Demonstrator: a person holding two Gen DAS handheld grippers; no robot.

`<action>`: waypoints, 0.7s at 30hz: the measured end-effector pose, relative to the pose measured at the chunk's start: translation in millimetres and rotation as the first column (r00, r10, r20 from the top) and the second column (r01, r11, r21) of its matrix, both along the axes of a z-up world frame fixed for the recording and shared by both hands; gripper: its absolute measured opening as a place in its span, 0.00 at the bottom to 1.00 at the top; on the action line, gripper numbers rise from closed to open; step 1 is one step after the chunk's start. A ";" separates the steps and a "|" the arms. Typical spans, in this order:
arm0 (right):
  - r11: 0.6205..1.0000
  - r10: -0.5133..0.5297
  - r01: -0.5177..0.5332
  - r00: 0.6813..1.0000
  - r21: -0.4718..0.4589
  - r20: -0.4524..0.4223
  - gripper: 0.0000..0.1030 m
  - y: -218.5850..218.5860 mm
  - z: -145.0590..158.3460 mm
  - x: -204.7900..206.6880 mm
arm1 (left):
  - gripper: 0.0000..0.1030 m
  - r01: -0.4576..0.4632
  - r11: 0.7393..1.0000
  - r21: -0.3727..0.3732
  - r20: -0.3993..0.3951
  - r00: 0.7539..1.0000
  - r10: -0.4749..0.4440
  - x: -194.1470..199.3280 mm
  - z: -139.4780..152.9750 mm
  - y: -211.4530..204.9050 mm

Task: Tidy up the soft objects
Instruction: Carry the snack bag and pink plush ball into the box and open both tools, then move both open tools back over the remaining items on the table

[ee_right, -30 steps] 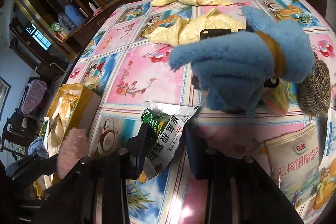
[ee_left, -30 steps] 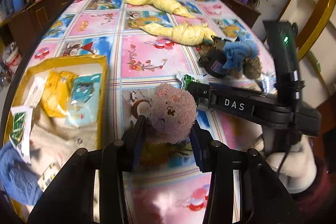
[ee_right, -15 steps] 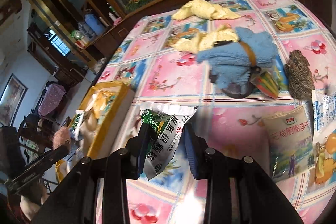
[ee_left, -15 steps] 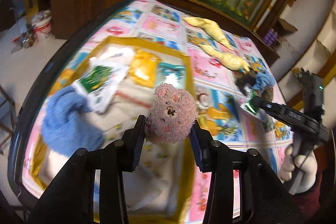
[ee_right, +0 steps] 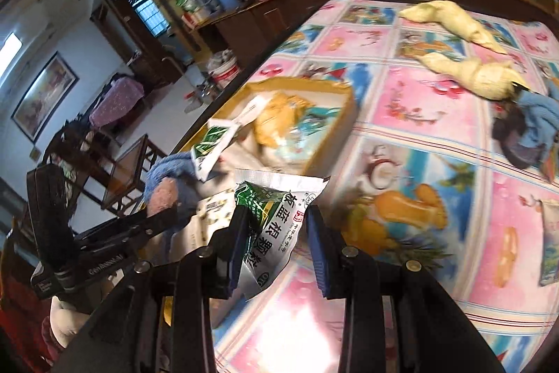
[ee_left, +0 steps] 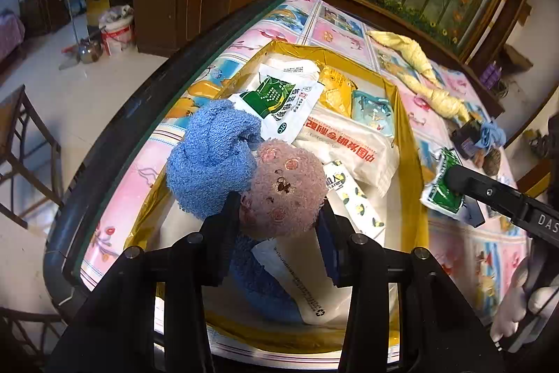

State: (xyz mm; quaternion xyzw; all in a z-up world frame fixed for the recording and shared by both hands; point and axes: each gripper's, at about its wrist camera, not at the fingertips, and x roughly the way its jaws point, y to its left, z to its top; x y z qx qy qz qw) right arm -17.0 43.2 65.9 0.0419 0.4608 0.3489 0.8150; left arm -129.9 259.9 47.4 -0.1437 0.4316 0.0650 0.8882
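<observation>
A pink plush toy (ee_left: pixel 286 187) sits between the pads of my left gripper (ee_left: pixel 277 208); the pads still touch it while the jaws are opening. It hangs over the yellow box (ee_left: pixel 407 142), against a fluffy blue soft item (ee_left: pixel 209 156) lying in the box. My right gripper (ee_right: pixel 276 219) is shut on a green-and-white packet (ee_right: pixel 279 194), held just above the table beside the box's right wall (ee_right: pixel 335 128). The left wrist view shows that packet (ee_left: pixel 442 191) at the right.
Several flat packets (ee_left: pixel 349 145) fill the box. Two yellow cloths (ee_right: pixel 471 76) lie at the table's far side, with a blue cloth over a dark object (ee_right: pixel 534 117) near them. The table's dark edge (ee_left: pixel 139 107) runs close along the box's left side.
My left gripper has carried the pink plush from the middle of the table to over the box. My right gripper has lifted the packet and brought it toward the box.
</observation>
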 end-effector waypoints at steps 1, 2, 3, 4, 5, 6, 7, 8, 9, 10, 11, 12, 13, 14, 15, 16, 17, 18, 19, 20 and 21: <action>1.000 0.015 -0.015 1.000 -0.010 0.004 0.32 7.9 -0.5 -1.6 | 0.42 0.002 1.000 0.019 0.000 1.000 -0.002 0.0 -0.4 -2.1; 0.999 0.026 -0.026 1.000 -0.020 0.011 0.32 14.5 -1.3 -3.7 | 0.42 0.004 1.000 0.029 0.000 1.000 -0.004 -1.1 -1.0 -2.8; 0.999 0.037 -0.036 0.999 -0.033 0.019 0.32 21.7 -1.9 -5.0 | 0.42 0.006 0.999 0.034 0.002 1.000 -0.006 -1.6 -1.1 -3.8; 0.998 0.047 -0.046 0.999 -0.045 0.024 0.32 28.1 -2.7 -6.1 | 0.42 0.006 1.000 0.030 0.006 1.000 -0.007 -2.5 -1.5 -3.0; 0.997 0.055 -0.053 0.998 -0.053 0.025 0.32 33.3 -3.3 -7.4 | 0.43 0.006 1.000 0.021 0.010 1.000 -0.006 -3.2 -1.3 -1.8; 0.996 0.064 -0.062 0.998 -0.062 0.024 0.32 38.7 -4.6 -7.4 | 0.43 0.004 1.000 0.004 0.014 1.000 -0.004 -4.0 -1.1 0.4; 0.995 0.072 -0.070 0.997 -0.075 0.024 0.32 44.1 -6.4 -7.1 | 0.43 0.000 1.000 -0.016 0.020 1.000 0.000 -6.0 -0.9 3.1; 0.993 0.079 -0.076 0.997 -0.088 0.025 0.32 48.2 -7.8 -7.9 | 0.43 -0.005 1.000 -0.031 0.024 1.000 0.006 -7.0 -0.2 4.8; 0.991 0.084 -0.081 0.996 -0.105 0.027 0.32 53.3 -9.8 -7.5 | 0.44 -0.011 0.999 -0.039 0.027 1.000 0.012 -8.2 -0.1 6.8; 0.989 0.086 -0.082 0.996 -0.122 0.027 0.32 58.3 -12.0 -6.1 | 0.44 -0.012 0.999 -0.038 0.029 0.999 0.013 -8.5 0.6 6.9; 0.988 0.086 -0.082 0.996 -0.133 0.024 0.32 61.7 -14.1 -4.2 | 0.44 -0.009 0.999 -0.033 0.031 0.999 0.010 -8.2 0.8 6.4; 0.986 0.085 -0.081 0.996 -0.143 0.021 0.32 65.4 -16.7 -1.9 | 0.46 -0.004 1.000 -0.027 0.031 0.999 0.005 -7.2 0.7 5.1; 0.985 0.082 -0.078 0.996 -0.153 0.019 0.32 69.1 -19.0 0.4 | 0.47 0.003 1.000 -0.025 0.031 1.000 -0.002 -5.7 0.4 3.2; 0.984 0.077 -0.073 0.997 -0.165 0.019 0.33 71.9 -20.5 2.6 | 0.51 0.011 1.000 -0.026 0.032 0.999 -0.010 -3.8 0.4 2.0; 0.983 0.072 -0.068 0.997 -0.172 0.020 0.34 74.7 -22.3 6.1 | 0.54 0.020 0.999 -0.028 0.035 0.999 -0.019 -1.4 1.0 0.9; 0.983 0.066 -0.062 0.998 -0.171 0.020 0.35 76.0 -23.2 9.5 | 0.54 0.026 0.999 -0.028 0.040 0.999 -0.025 1.0 1.9 0.3; 0.984 0.059 -0.055 0.998 -0.170 0.019 0.35 76.7 -23.1 11.7 | 0.54 0.030 0.999 -0.027 0.043 0.999 -0.029 4.4 3.7 0.2; 0.985 0.053 -0.050 0.998 -0.166 0.014 0.36 76.5 -22.9 13.3 | 0.54 0.030 0.999 -0.025 0.047 0.998 -0.029 7.0 6.0 0.5; 0.987 0.048 -0.047 0.999 -0.153 0.002 0.37 75.6 -22.5 15.2 | 0.54 0.028 0.999 -0.027 0.056 0.998 -0.027 8.1 9.2 1.3; 0.990 0.048 -0.049 0.999 -0.135 -0.011 0.38 74.2 -21.6 15.4 | 0.54 0.024 0.999 -0.026 0.069 0.997 -0.022 8.5 13.1 1.7; 0.993 0.049 -0.051 0.999 -0.111 -0.022 0.41 71.2 -20.0 14.6 | 0.54 0.020 1.000 -0.023 0.083 0.996 -0.018 7.5 17.4 1.8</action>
